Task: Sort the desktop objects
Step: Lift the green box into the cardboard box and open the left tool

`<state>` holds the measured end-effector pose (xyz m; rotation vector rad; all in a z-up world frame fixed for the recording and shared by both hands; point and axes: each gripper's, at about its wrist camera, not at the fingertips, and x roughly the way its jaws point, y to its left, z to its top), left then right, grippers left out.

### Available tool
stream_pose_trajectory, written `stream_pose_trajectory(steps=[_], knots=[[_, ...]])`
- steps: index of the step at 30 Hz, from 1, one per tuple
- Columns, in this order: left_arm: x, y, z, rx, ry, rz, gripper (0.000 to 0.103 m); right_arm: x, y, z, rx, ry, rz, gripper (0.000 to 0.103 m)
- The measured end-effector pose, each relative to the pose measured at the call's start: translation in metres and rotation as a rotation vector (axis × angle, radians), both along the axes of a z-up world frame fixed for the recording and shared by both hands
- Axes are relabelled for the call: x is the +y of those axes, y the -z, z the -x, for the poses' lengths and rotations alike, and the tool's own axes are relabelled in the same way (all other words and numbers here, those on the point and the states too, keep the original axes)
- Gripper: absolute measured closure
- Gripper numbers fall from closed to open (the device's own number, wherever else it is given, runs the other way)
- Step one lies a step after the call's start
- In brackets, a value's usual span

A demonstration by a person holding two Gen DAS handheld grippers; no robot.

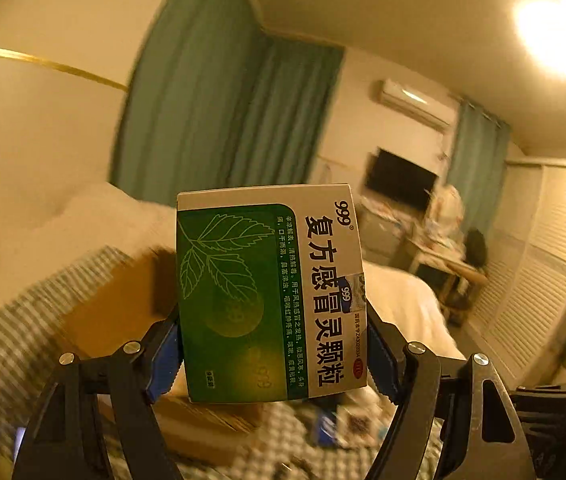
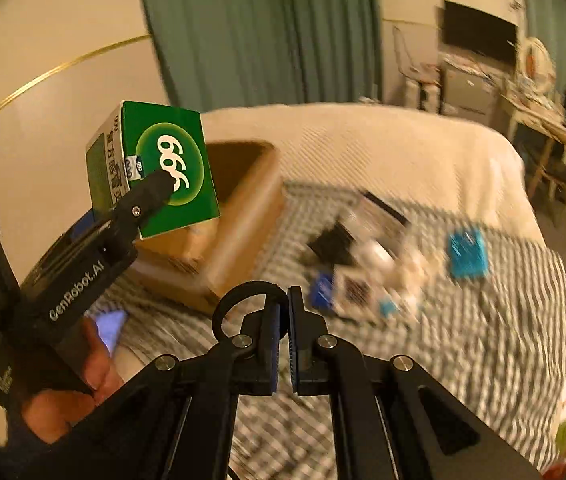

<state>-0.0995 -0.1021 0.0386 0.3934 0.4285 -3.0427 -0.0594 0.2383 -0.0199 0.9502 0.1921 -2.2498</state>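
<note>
Nearest, in the left wrist view: left hand-held gripper (image 1: 273, 360) clenched on the green medicine box (image 1: 269, 294), blue pads (image 1: 163, 364) pressed against its two side faces, long axis running straight ahead away from the camera, printed face up toward the lens. Box held aloft, clear of the bed. Just beyond and below it, the open cardboard box (image 1: 123, 304) on the checked bedspread (image 1: 11, 344), slightly left and forward of the grip; likely drop target, so the coming move a short lowering forward, with the left side plainly nearer than the right. Right hand-held gripper (image 2: 285, 344) drawn closed on nothing, pads nearly touching, low over the bed. Only in the right wrist view: the box's end face with the "999" roundel (image 2: 171, 168), the carton's dark hollow (image 2: 239, 160), and the unsorted clutter further off, blurred, including a blue packet (image 2: 467, 254). Farthest back, green curtains (image 2: 259, 28).
</note>
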Motion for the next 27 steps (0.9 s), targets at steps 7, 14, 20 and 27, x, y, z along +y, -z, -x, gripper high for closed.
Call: stream_pose_trajectory(steps=[7, 14, 20, 27], knots=[[-0.068, 0.019, 0.039, -0.085, -0.133, 0.014, 0.024, -0.110, -0.020, 0.029, -0.036, -0.121, -0.007, 0.100], [-0.082, 0.071, 0.068, -0.175, -0.113, 0.035, 0.023, -0.187, 0.027, 0.083, -0.179, -0.100, -0.138, 0.100], [-0.073, 0.073, 0.066, -0.201, -0.118, 0.092, 0.001, -0.187, 0.044, 0.105, -0.236, -0.015, -0.141, 0.048], [-0.044, 0.052, 0.042, -0.191, -0.099, 0.134, 0.001, -0.161, 0.024, 0.092, -0.192, -0.017, -0.091, 0.047]])
